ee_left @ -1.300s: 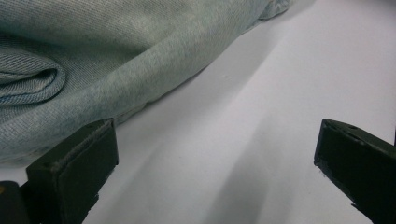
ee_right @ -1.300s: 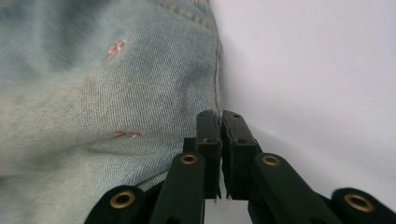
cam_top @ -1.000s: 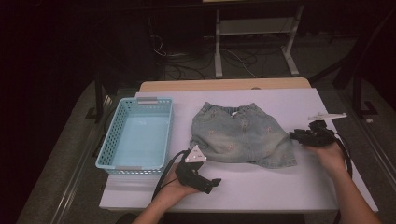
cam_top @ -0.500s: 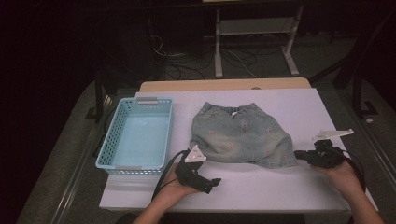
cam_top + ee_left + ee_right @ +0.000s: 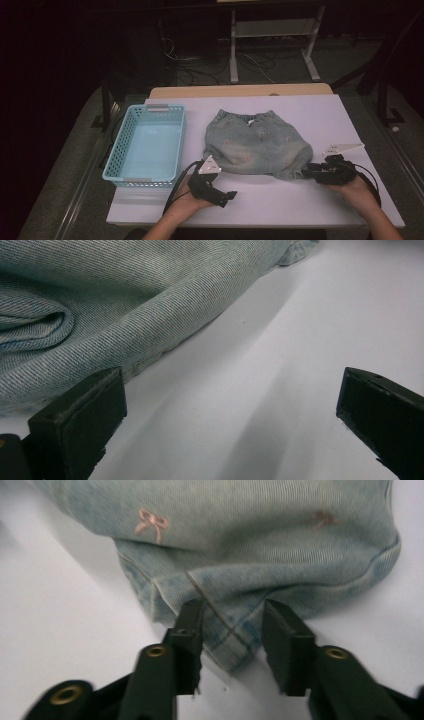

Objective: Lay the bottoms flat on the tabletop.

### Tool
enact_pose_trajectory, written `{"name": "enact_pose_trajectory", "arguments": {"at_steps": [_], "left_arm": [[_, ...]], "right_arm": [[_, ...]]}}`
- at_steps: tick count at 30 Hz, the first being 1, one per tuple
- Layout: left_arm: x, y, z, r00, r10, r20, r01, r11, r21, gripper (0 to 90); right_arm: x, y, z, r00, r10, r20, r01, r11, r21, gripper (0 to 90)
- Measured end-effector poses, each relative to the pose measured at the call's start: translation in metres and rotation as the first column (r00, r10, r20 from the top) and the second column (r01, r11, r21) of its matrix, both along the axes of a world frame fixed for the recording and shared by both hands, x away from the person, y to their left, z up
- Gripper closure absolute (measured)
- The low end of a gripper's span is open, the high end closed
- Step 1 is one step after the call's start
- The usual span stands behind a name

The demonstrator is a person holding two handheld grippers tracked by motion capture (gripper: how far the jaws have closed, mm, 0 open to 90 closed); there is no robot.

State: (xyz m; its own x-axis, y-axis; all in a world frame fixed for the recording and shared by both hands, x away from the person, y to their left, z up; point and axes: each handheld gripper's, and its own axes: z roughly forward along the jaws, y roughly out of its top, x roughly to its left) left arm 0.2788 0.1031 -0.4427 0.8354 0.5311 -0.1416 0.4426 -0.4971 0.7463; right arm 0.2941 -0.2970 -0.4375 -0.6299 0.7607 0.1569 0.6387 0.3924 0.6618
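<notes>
at table's near edge | right gripper jaws opening, denim shorts corner between | left gripper spread wide

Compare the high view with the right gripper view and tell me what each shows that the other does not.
High view alone: the blue basket left of the denim shorts, the left tool resting near the table's front edge, and the table itself as a whole.

Right gripper view alone: a pink bow stitched on the denim, and a corner of the hem lying between the right tool's jaws, which have just been opening; the pads look clear of the cloth.

Both: the shorts, the white tabletop and the right tool at the shorts' edge.
</notes>
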Motion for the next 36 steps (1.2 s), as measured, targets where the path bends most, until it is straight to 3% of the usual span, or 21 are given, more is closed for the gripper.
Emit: {"name": "enact_pose_trajectory", "arguments": {"at_steps": [5, 10, 16, 22, 26, 32, 36], "left_arm": [[0.0, -0.001, 0.0, 1.0, -0.002, 0.0, 0.002, 1.0, 0.001, 0.0], [0.0, -0.001, -0.001, 1.0, -0.002, 0.0, 0.002, 1.0, 0.0, 0.0], [-0.001, -0.001, 0.0, 1.0, -0.001, 0.001, 0.001, 1.0, -0.002, 0.0], [0.0, -0.001, 0.0, 1.0, -0.001, 0.0, 0.001, 1.0, 0.0, 0.0], [-0.001, 0.0, 0.001, 1.0, 0.003, 0.004, -0.003, 1.0, -0.003, 0.0], [-0.001, 0.001, 0.001, 1.0, 0.003, 0.006, -0.003, 1.0, -0.005, 0.0], [-0.001, 0.001, 0.002, 1.0, 0.005, 0.005, -0.005, 1.0, -0.006, 0.0]], "right_arm": [[0.001, 0.006, -0.005, 0.9996, 0.027, 0.006, -0.027, 0.9993, -0.027, 56.5], [0.003, 0.013, -0.007, 0.9984, 0.05, 0.027, -0.047, 0.9944, -0.095, 70.7], [0.0, 0.012, -0.002, 0.9979, 0.054, 0.036, -0.049, 0.9911, -0.123, 78.5], [-0.014, 0.002, 0.013, 0.998, 0.017, 0.06, -0.011, 0.9946, -0.103, 79.1], [-0.024, -0.006, 0.015, 0.9976, -0.002, 0.07, 0.009, 0.9948, -0.102, 79.1], [-0.036, -0.033, 0.02, 0.9932, -0.076, 0.088, 0.082, 0.995, -0.057, 79.1], [-0.035, -0.051, 0.018, 0.989, -0.124, 0.081, 0.128, 0.991, -0.041, 79.0]]}}
